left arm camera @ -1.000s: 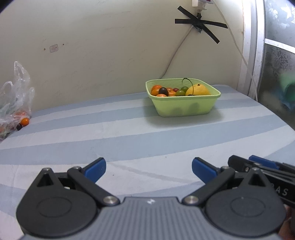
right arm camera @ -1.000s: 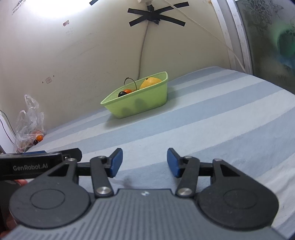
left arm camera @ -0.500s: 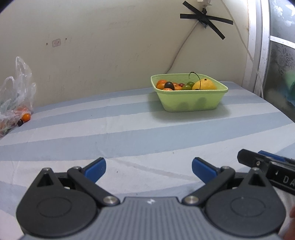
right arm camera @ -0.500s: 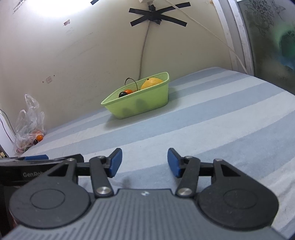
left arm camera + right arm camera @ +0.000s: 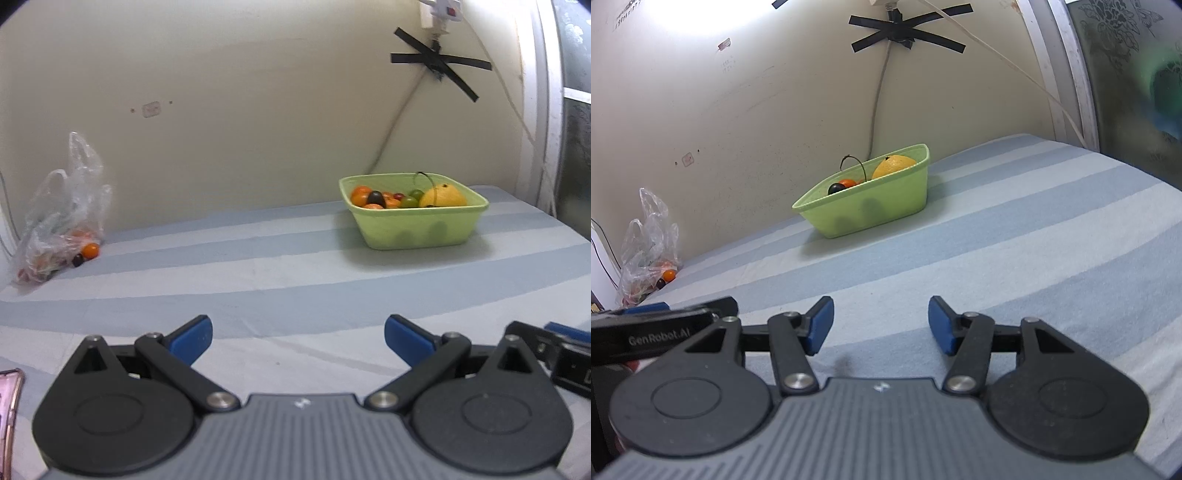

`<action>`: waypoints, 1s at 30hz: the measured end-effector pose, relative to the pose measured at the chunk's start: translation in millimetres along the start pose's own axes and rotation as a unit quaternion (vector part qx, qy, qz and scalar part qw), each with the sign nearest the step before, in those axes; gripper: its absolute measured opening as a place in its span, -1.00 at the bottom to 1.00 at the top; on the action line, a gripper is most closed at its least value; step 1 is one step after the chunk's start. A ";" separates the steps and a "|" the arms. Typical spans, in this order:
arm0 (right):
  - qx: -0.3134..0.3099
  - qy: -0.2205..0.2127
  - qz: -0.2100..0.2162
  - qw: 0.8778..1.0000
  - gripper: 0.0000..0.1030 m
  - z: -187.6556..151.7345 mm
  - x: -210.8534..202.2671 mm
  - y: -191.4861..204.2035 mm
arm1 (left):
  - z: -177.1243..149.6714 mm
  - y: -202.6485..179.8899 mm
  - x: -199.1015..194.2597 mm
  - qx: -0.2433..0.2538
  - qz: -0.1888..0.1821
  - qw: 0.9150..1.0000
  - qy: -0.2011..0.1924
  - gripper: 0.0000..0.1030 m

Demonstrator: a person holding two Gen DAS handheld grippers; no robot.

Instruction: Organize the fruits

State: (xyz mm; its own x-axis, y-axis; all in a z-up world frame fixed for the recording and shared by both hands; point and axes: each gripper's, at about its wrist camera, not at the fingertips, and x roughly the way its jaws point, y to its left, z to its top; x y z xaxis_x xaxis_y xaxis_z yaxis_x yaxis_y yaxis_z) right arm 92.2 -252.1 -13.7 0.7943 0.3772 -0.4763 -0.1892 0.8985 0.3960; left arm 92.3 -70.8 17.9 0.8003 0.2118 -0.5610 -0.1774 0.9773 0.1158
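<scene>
Left tongs (image 5: 297,338) and right tongs (image 5: 881,325) both spread wide, empty, held low and level side by side over the striped bed (image 5: 258,291). Green bowl (image 5: 417,229) of fruits (image 5: 388,197) sits far ahead by wall; plastic bag (image 5: 62,221) far left.

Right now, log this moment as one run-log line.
left gripper: open, empty | right gripper: open, empty | green bowl: holds fruit | plastic bag: fruit by wall
</scene>
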 end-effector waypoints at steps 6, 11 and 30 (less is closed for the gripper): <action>0.000 -0.003 -0.001 1.000 0.19 -0.1 -0.2 -0.8 | -0.6 5.4 1.7 -0.001 0.018 1.000 0.000 1.00; 0.000 -0.004 -0.001 1.000 0.21 -0.5 -0.6 -0.3 | -2.1 6.3 2.9 0.001 0.024 1.000 0.004 1.00; 0.000 -0.005 -0.002 1.000 0.21 -0.7 -1.2 0.5 | -3.8 6.6 5.9 0.010 0.029 0.999 0.018 1.00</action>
State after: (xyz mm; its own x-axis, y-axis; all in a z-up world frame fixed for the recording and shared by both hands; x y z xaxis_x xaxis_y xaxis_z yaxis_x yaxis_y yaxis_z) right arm 90.8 -252.0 -13.5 0.8003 0.3719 -0.4703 -0.1868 0.9000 0.3937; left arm 93.8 -63.2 12.2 0.7684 0.2680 -0.5812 -0.2112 0.9634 0.1650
